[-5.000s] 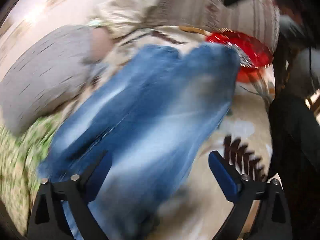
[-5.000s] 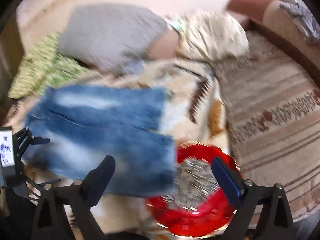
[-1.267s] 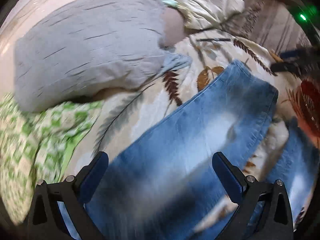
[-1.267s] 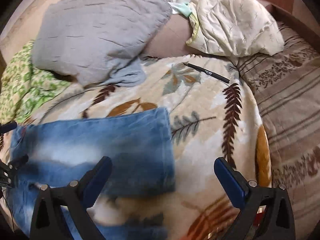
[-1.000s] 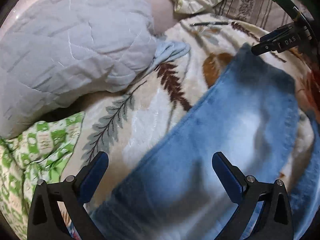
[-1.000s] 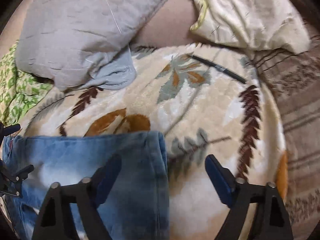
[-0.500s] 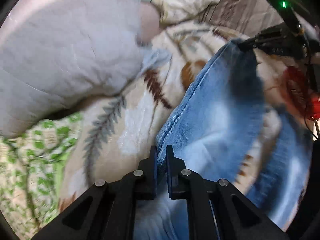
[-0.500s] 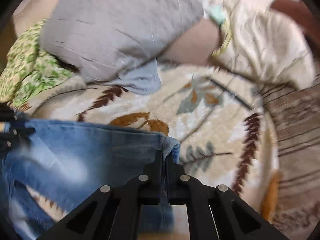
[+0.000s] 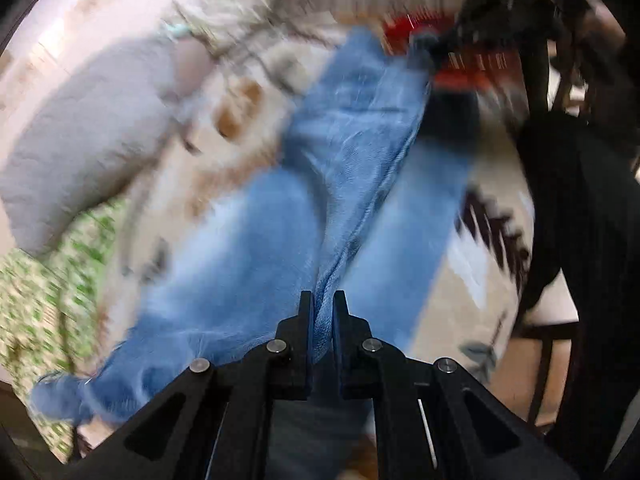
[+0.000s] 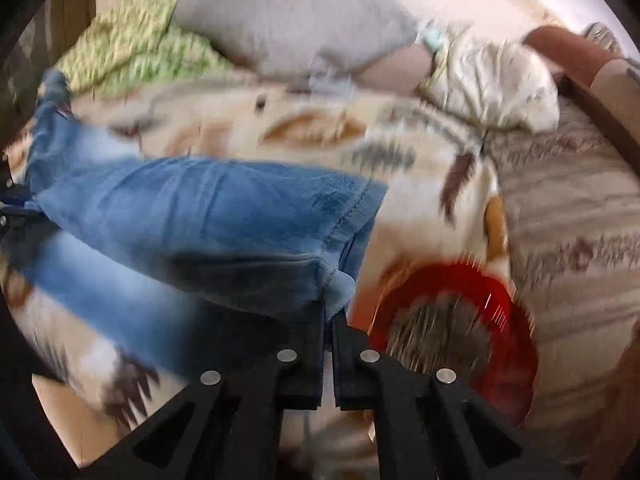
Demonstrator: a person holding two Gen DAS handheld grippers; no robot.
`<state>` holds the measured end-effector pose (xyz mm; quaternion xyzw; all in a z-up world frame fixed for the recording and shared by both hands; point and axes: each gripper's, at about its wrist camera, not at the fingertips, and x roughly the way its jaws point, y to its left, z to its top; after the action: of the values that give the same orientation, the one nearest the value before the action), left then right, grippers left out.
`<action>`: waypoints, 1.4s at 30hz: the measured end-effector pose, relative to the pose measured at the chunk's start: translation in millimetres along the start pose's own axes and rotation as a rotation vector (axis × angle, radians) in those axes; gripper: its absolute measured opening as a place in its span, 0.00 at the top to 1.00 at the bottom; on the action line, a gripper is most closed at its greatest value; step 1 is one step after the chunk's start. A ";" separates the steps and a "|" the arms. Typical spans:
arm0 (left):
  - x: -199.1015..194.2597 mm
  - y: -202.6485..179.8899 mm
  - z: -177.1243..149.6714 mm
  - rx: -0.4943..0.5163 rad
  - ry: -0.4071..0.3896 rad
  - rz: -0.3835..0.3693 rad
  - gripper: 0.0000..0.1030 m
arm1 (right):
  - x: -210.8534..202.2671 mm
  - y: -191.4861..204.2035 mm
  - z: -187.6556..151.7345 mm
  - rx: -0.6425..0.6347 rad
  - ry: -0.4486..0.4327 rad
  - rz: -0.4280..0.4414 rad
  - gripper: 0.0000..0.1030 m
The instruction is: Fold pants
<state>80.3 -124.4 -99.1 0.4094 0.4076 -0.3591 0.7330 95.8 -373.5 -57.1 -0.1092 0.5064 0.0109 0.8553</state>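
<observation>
Covering the bed, a cream blanket (image 10: pixel 400 200) with a leaf print carries everything else in view; both views are blurred. Grey pillow (image 10: pixel 288 16) lies at the far edge of the blanket, with a green-patterned cloth (image 10: pixel 132 40) beside it and a cream pillow (image 10: pixel 492 80) on its other side. Blue denim pants (image 10: pixel 208 212) stretch across the blanket, one leg lifted clear of the other leg, which lies flat below it. Red basket (image 10: pixel 496 308), round and holding grey contents too blurred to identify, sits on the blanket near the hem end of the pants. Right hand-held gripper (image 10: pixel 329 320) has its jaws drawn nearly together on the hem corner of the raised leg. Left hand-held gripper (image 9: pixel 320 312) is likewise pinched narrow on a bunched ridge of denim (image 9: pixel 360 184) along that leg's edge, and the fabric runs taut from it toward the right hand-held gripper (image 9: pixel 424 46) at the far end.
</observation>
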 end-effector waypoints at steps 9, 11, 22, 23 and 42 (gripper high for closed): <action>-8.2 6.5 -8.4 -0.158 0.010 0.024 0.14 | -30.6 9.2 -52.2 -0.027 0.003 -0.007 0.06; -45.5 24.8 -18.1 -0.241 -0.060 0.033 0.14 | -53.7 8.5 -52.2 -0.023 -0.045 0.013 0.06; -113.4 128.5 -157.5 -0.712 -0.040 0.237 0.10 | -79.1 146.1 26.4 -0.250 -0.259 0.286 0.06; -112.6 136.1 -172.7 -0.752 -0.025 0.253 0.10 | -74.7 159.4 33.8 -0.262 -0.255 0.299 0.06; -11.1 190.7 -233.3 -0.957 0.011 0.069 0.37 | 50.6 332.0 85.1 -0.389 -0.091 0.375 0.38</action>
<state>169.0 163.7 -108.2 0.0410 0.5171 -0.1047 0.8485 151.1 -37.3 -120.0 -0.1750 0.4673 0.2708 0.8232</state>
